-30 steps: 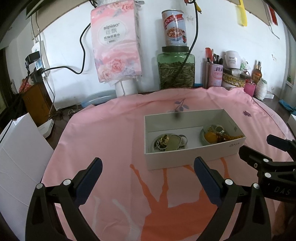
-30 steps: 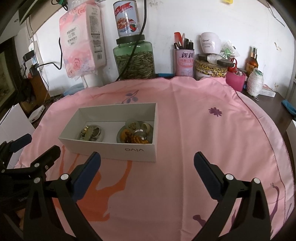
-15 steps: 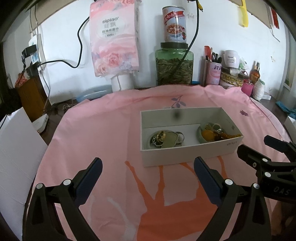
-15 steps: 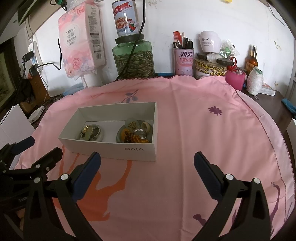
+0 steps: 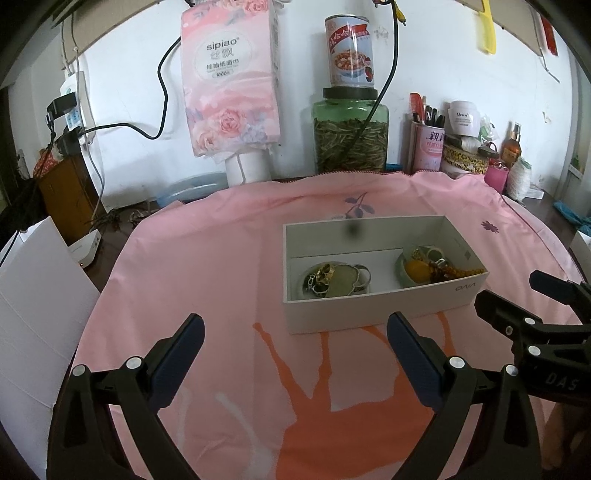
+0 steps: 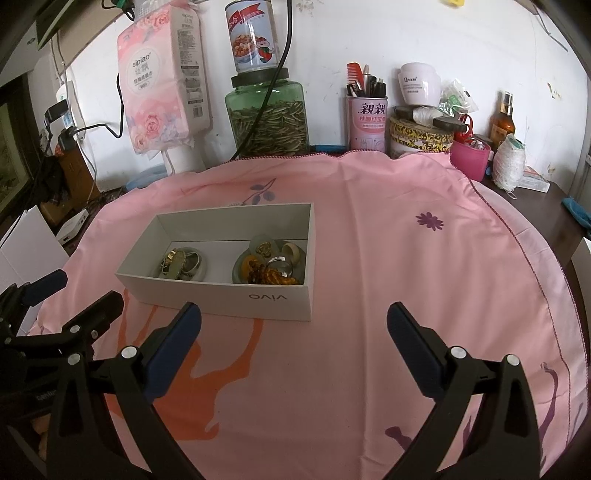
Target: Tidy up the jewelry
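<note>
Resting on pink cloth (image 6: 369, 258), one white box (image 6: 273, 299), two jewelry dishes (image 6: 184, 264) (image 6: 271, 264) inside, both grippers' (image 5: 295, 345) (image 6: 294, 332) fingers spread apart, empty.

Ahead of the hand-held gripper, a pink cloth (image 6: 369, 258) is covering the counter. Beyond it a green glass jar (image 6: 267, 114) is standing against the wall, carrying a tin can (image 6: 253, 35) on its lid. A pink tissue pack (image 5: 231, 77) is hanging to its left. A pink pen cup (image 6: 366, 120) is sitting to its right.
</note>
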{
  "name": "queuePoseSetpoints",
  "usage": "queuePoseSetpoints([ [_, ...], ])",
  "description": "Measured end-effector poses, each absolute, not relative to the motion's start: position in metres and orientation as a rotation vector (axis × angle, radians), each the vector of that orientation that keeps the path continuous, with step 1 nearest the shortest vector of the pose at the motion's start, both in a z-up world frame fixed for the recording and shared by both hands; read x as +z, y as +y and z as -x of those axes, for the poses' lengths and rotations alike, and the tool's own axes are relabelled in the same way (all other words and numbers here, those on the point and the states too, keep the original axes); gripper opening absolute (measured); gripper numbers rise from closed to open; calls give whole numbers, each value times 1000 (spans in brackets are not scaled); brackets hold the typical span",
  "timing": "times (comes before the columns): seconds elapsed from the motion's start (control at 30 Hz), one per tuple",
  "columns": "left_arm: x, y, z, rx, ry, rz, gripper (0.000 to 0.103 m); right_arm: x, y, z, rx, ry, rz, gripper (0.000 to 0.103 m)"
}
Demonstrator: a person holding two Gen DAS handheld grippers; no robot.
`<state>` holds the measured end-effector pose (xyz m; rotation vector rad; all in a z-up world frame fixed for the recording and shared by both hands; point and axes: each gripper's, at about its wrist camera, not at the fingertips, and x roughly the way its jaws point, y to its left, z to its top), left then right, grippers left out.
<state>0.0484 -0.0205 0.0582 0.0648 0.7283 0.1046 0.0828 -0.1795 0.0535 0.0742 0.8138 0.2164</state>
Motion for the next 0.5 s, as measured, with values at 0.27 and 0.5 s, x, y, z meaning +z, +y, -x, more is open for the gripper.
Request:
queuePoseSetpoints([
  [0.27, 59, -21, -48, 109, 724, -71, 97, 54, -180, -83, 217, 813, -74, 96],
  [0.5, 58, -20, -49, 113, 732, -73, 97, 54, -180, -83, 217, 813, -75, 96],
])
